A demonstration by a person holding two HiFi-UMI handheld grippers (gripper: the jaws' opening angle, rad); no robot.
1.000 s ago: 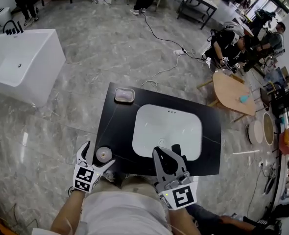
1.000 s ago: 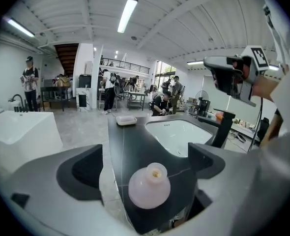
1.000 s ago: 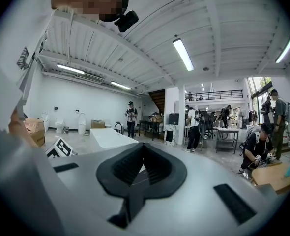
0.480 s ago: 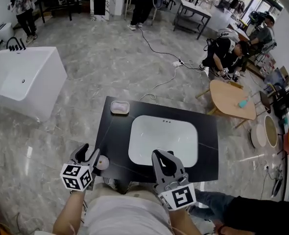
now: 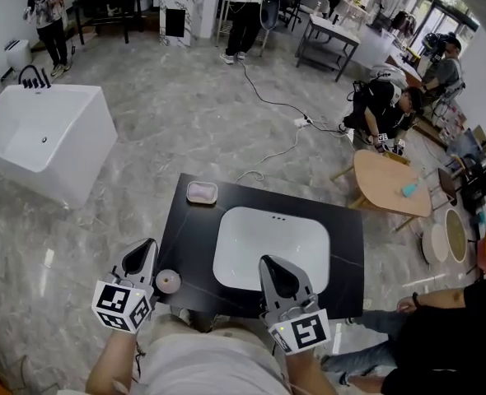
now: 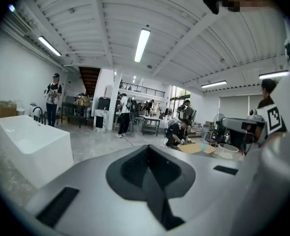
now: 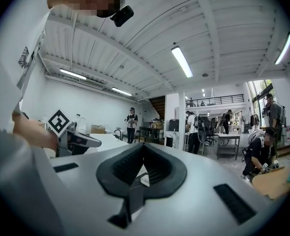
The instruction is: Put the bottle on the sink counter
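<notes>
Left tongs shut now, empty, beside bottle; wide open second ago.

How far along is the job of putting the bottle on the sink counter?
Done, it seems: the bottle stands on the black sink counter, at its near left corner. In hand: nothing; the left gripper is shut and empty beside it, the right gripper shut near the basin. Left: probably only drawing the grippers away.

Bright, even light from ceiling strip lights. Soft shadows, faint sheen on the marble floor. Gripper views: heavy fisheye, black vignetted corners, close foreground out of focus. Background sharp.
</notes>
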